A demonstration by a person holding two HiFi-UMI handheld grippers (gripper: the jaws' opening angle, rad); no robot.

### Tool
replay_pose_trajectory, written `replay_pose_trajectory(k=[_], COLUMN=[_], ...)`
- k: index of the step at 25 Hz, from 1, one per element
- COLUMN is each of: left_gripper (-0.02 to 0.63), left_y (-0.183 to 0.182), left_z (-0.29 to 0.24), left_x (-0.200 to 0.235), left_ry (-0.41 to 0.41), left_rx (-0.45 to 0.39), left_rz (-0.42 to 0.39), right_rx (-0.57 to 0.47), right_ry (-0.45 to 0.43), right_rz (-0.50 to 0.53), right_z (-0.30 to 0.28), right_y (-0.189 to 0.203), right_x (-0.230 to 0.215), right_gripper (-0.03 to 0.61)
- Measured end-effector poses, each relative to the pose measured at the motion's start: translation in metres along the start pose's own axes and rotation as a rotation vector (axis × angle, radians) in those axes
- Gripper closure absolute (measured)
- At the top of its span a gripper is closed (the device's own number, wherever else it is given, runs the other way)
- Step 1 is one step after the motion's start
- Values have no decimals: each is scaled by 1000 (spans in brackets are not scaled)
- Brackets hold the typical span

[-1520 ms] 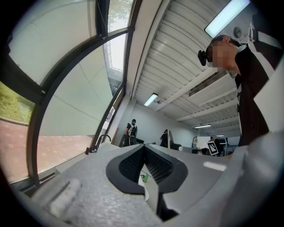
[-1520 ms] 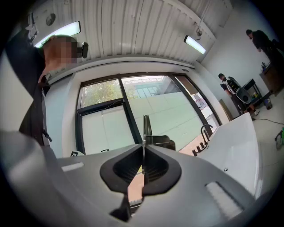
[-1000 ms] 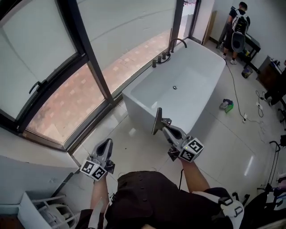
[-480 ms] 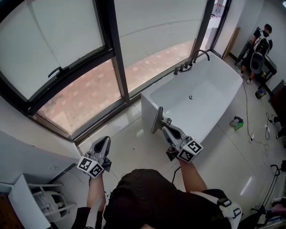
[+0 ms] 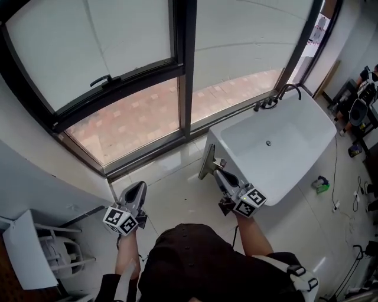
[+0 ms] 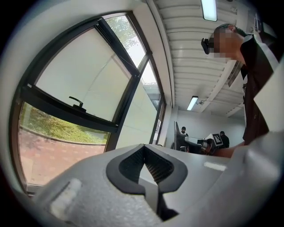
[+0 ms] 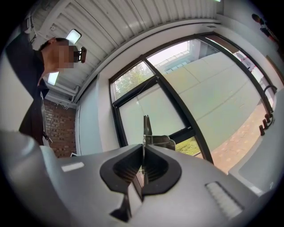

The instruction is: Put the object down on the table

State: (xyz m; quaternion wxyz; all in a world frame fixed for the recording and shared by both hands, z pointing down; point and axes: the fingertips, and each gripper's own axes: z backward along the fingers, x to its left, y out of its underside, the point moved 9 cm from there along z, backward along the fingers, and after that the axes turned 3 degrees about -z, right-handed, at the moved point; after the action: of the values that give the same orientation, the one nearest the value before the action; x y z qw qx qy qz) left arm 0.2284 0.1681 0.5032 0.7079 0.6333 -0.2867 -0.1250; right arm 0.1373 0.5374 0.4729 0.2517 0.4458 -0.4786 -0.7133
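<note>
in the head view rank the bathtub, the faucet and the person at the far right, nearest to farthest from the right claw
From the right claw, shut on the metal tool:
1. bathtub, just ahead and to the right
2. faucet, at the tub's far end by the window
3. person, at the far right edge

The place looks like a bathroom display inside a larger work room. A freestanding white bathtub (image 5: 277, 147) with a curved tap (image 5: 287, 89) stands on glossy white floor tiles (image 5: 177, 194) beside tall dark-framed windows (image 5: 118, 53). A cable (image 5: 336, 171) trails across the floor, and strip lights (image 6: 208, 9) run along a ribbed ceiling (image 6: 186, 40).
</note>
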Motion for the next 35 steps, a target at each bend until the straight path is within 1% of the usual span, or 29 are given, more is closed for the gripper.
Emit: replay_pose_trajectory(k=[3,8,13,15,19,22,24,27,32,35], left_gripper=[613,613,614,613,613,614,614,614,614,613], left_y=[0,-1,1,-3,-2,0,4,2,-12,-9], left_z=[15,38,58,70,105,132,145,154,157,166], left_x=[18,55,53,57,65,67,72,72,60,60], left_ry=[-34,-82,-96,-121,-193,-284,-350,-423,-497,-570], left_rx=[9,-27,-53,-60,-95,-92,-106,-131,-174,-154], left_rz=[-27,9,6,3,2,22,30,24,14,-16], right_rx=[23,49,67,71,89,118,140,170,218,235], right_ry=[-50,-95,-127,-150,-213,-264,-300,-374,-493,-557], right_rz=[7,13,2,-4,-33,-45,-56,-54,-44,-47], right_z=[-28,-73,-87,-101,-134,-154,-168,-194,-231,-252], right_y=[11,29,30,35,46,52,55,57,58,65], right_x=[14,29,35,41,51,59,62,67,70,74], right_gripper=[572,572,572,572,572,572,572,572,572,572])
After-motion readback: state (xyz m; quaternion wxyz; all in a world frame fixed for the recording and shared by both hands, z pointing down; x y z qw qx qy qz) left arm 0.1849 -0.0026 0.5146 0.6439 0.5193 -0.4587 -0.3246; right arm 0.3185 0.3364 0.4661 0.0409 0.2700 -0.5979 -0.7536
